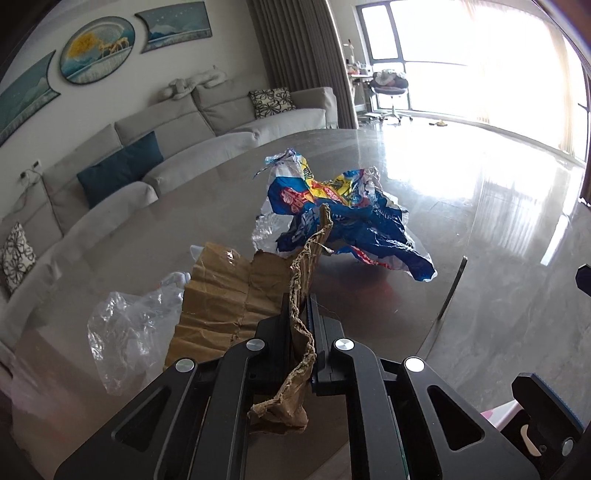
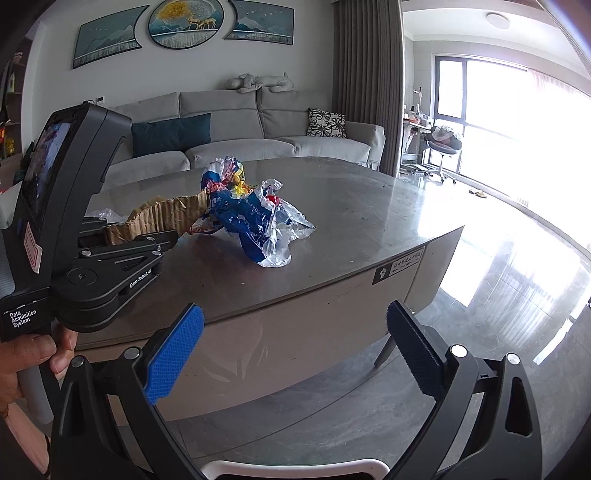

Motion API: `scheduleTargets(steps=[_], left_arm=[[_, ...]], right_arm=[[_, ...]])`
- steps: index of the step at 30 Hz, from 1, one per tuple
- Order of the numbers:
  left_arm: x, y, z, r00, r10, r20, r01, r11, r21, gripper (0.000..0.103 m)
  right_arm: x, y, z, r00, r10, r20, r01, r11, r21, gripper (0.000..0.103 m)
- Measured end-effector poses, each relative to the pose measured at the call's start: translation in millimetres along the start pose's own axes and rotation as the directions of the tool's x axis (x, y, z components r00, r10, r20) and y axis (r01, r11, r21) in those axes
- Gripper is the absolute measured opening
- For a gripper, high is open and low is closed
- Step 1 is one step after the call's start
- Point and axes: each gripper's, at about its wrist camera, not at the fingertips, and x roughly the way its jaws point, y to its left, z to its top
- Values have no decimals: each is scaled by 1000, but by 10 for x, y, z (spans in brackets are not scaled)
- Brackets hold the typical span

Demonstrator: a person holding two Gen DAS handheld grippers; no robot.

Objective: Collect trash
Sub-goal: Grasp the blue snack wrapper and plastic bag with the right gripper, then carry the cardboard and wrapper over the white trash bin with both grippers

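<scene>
Clamped in the left gripper (image 1: 300, 325), torn cardboard (image 1: 221, 295) may rip free if yanked, while the right gripper (image 2: 295, 354) gapes, holding nothing.

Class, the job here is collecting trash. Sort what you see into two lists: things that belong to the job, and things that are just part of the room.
Belongs to the job:
torn cardboard, gripped by the left gripper
blue snack wrapper
clear plastic bag
right gripper, open and empty

Just part of the room:
table
sofa
cushions
wall pictures
</scene>
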Motion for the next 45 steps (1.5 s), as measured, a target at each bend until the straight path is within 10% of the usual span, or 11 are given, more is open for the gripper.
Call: scheduleTargets(steps=[30,31,33,35,45], left_arm=[[-96,681,151,990,140,24,-138,989,-58,9],[-92,697,153,990,138,23,-137,989,-63,9],[-91,721,158,990,142,24,-140,988,-68,9],[-84,773,139,989,144,24,-142,987,-71,9],[-112,799,161,988,151,19,-149,985,-89,9]], right_arm=[[1129,520,601,998,60,30,-54,984,-169,97],[1168,549,598,998,58,27,-52,982,-180,91],[1247,610,590,999,51,0,-49,976,-210,46],[1273,653,575,999,45,-24,-49,973,-226,35],[1008,686,557,997,74,-13,-75,966,-248,18]])
